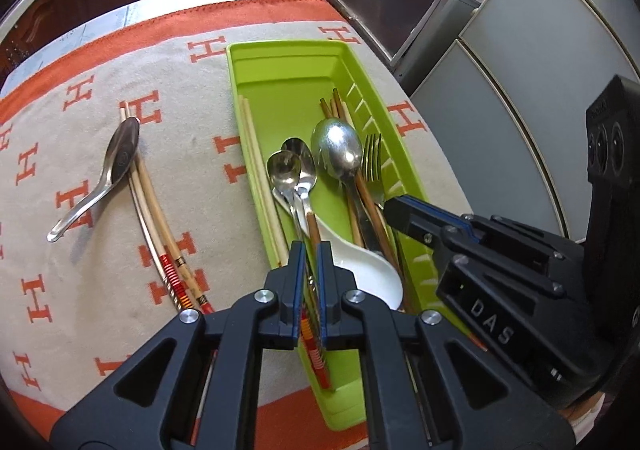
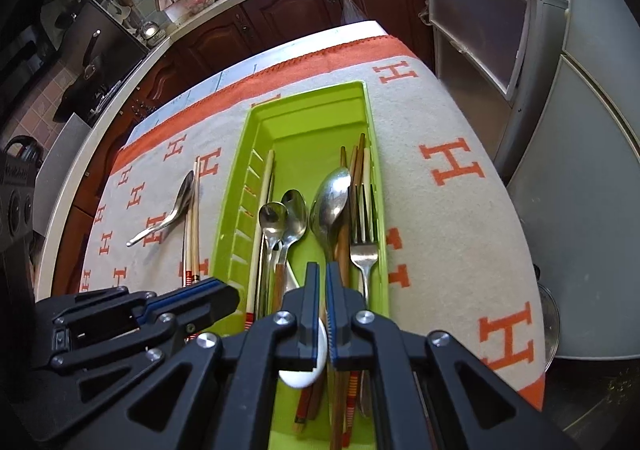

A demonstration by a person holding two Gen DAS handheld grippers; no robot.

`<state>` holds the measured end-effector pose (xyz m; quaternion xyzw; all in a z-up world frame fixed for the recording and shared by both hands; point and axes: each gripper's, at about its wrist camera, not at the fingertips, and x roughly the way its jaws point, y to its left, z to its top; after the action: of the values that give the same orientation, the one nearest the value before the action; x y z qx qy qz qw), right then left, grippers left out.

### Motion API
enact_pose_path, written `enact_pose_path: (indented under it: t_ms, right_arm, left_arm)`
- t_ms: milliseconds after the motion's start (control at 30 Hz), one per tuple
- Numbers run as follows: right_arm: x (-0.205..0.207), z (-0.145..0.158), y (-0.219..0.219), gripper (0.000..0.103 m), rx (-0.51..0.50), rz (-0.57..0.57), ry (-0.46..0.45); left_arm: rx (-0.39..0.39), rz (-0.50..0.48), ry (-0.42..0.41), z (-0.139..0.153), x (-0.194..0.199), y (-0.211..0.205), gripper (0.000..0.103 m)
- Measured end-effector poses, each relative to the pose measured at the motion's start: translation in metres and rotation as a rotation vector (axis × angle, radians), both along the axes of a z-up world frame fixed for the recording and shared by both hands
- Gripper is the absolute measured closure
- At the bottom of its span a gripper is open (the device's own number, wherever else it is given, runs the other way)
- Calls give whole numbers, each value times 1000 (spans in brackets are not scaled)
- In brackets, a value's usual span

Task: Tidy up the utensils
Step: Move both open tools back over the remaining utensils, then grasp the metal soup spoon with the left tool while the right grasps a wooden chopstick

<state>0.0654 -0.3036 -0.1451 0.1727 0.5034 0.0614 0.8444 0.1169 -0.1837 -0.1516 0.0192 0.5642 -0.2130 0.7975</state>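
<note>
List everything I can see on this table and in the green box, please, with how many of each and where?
tray: one, lime green, on the cloth.
metal spoons: three, silver, inside the tray.
fork: one, silver, tray's right side.
ceramic spoon: one, white, tray's near end.
pale chopsticks: a pair, cream, along the tray's left wall.
brown chopsticks: several, count unclear, tray's right side.
soup spoon: one, silver, on the cloth left of the tray.
banded chopsticks: a pair, cream with red bands, beside the soup spoon.
cloth: one, grey with orange letters, covering the table.
left gripper: black, shut, above the tray.
right gripper: black, shut, above the tray.
</note>
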Motion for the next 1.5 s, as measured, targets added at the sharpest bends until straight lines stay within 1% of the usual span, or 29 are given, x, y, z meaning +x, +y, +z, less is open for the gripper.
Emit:
enact_pose_path:
  t_ms: [33,100,167,200,233,267,300,500,667,833,1033,1200,1367,1433,1500]
  right_arm:
    - [-3,1,-1,100,5,-13,2]
    - [-6,1,-1,100,14,-22,6]
    - [-9,2,1,100,23,-25,10]
    - [-11,2,3,100,23,-26,12]
    - [-13,2,5,100,22,-27,13]
    - [-14,3,7,100,24,-24,13]
    - [-16,3,9,100,26,-19,14]
    - [-20,9,27,100,34,-1,5]
    - [-20,15,47,100,36,38,-5]
    - [-17,18,71,99,30,93,-3]
    - [-10,18,99,99,21,156,4]
    - [-1,18,120,99,8,196,17]
    - [11,15,131,99,15,212,30]
    - [18,13,133,99,29,211,41]
    - [25,10,134,96,49,209,56]
  left_arm:
    - [8,-2,-2,2,-3,3,100]
    - [18,-1,-4,4,-9,10,96]
    - [25,5,-4,6,-13,18,84]
    - [28,13,-10,7,-15,23,81]
    - [34,25,-19,8,-18,30,75]
    - [41,35,-25,8,-19,35,70]
    - [46,48,-31,9,-21,42,69]
    - [61,100,-47,13,-28,81,67]
    - [62,167,-56,15,-30,116,61]
    - [81,231,-63,11,-31,149,60]
    - [80,317,-56,6,-24,188,60]
    - [64,380,-67,4,-21,215,60]
    - [47,407,-84,0,-14,234,60]
    - [40,419,-72,-3,-10,239,59]
    - [6,414,-45,-6,-3,243,58]
